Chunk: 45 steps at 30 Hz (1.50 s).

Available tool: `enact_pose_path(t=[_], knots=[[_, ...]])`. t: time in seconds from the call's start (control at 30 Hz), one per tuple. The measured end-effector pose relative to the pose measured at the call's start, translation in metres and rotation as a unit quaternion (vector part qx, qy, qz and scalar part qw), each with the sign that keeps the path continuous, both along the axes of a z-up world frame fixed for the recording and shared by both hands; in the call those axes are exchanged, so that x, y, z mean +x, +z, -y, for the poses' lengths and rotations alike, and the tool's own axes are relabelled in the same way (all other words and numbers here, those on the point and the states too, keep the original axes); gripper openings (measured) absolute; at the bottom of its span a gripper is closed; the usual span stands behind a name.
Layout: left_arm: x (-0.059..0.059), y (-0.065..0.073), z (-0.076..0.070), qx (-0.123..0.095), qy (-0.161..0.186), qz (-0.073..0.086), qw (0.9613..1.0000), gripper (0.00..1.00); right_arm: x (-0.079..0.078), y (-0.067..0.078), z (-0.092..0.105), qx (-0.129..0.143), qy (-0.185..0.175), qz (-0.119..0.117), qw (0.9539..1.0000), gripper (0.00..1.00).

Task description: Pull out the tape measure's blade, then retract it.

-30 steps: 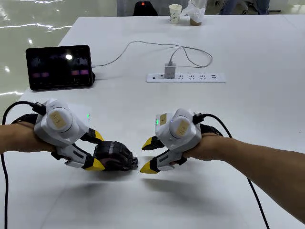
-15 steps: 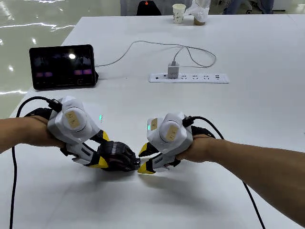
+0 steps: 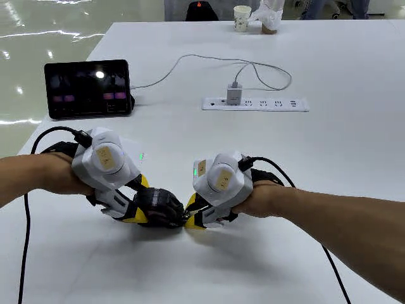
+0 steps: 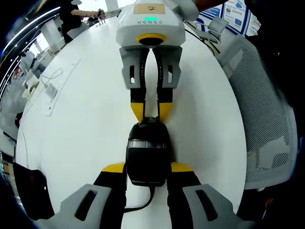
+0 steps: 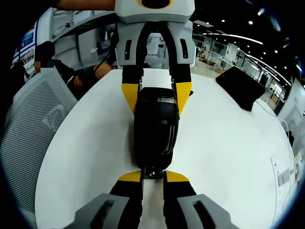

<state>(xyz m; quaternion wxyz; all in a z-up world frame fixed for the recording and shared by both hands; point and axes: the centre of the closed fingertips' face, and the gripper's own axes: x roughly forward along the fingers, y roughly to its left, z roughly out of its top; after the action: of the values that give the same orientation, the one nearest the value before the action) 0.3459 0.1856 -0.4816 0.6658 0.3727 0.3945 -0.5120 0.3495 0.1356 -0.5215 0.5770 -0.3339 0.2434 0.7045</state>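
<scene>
A black tape measure (image 3: 161, 204) lies on the white table (image 3: 316, 152). My left gripper (image 3: 140, 200) is shut on its body, one yellow tip on each side; in the left gripper view the case (image 4: 147, 152) sits between my left gripper's (image 4: 147, 168) jaws. My right gripper (image 3: 190, 213) faces it from the right. Its jaws stand narrowly together on the blade's end hook (image 5: 152, 171) at the case's (image 5: 155, 126) front. The two grippers point at each other, tip to tip.
A dark tablet (image 3: 88, 88) stands at the back left. A white power strip (image 3: 256, 104) with a charger and grey cable lies behind the grippers. A paper cup (image 3: 242, 18) sits at the far edge. A mesh chair (image 4: 267, 119) stands beside the table.
My right gripper moved left to the tape measure's front and went from open to closed on the blade's hook. The left gripper kept its hold on the case.
</scene>
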Motion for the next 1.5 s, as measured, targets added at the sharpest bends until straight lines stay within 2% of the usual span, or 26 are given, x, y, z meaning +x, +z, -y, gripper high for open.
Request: enact_pose_path(t=[0.5, 0.53, 0.57, 0.6, 1.17, 1.5], knots=[[0.003, -0.003, -0.002, -0.001, 0.009, -0.006, 0.9999, 0.25, 0.0, 0.0, 0.001, 0.006, 0.005, -0.005, 1.0, 0.11], [-0.005, -0.002, 0.0, -0.014, 0.016, -0.029, 0.9993, 0.25, 0.0, 0.0, 0.001, 0.006, 0.006, -0.005, 0.9999, 0.1], [0.0, 0.001, -0.004, -0.008, 0.012, -0.015, 0.9998, 0.25, 0.0, 0.0, 0.001, 0.007, 0.006, -0.006, 0.9999, 0.1], [0.001, 0.001, -0.004, -0.009, 0.013, -0.014, 0.9998, 0.25, 0.0, 0.0, 0.001, 0.007, 0.007, -0.006, 0.9999, 0.1], [0.006, 0.002, -0.009, -0.01, 0.016, -0.016, 0.9997, 0.24, 0.0, -0.001, 0.002, 0.006, 0.01, -0.006, 0.9999, 0.09], [0.004, 0.0, -0.005, -0.008, 0.02, -0.019, 0.9996, 0.24, 0.003, 0.0, 0.011, 0.003, 0.011, -0.006, 0.9999, 0.09]])
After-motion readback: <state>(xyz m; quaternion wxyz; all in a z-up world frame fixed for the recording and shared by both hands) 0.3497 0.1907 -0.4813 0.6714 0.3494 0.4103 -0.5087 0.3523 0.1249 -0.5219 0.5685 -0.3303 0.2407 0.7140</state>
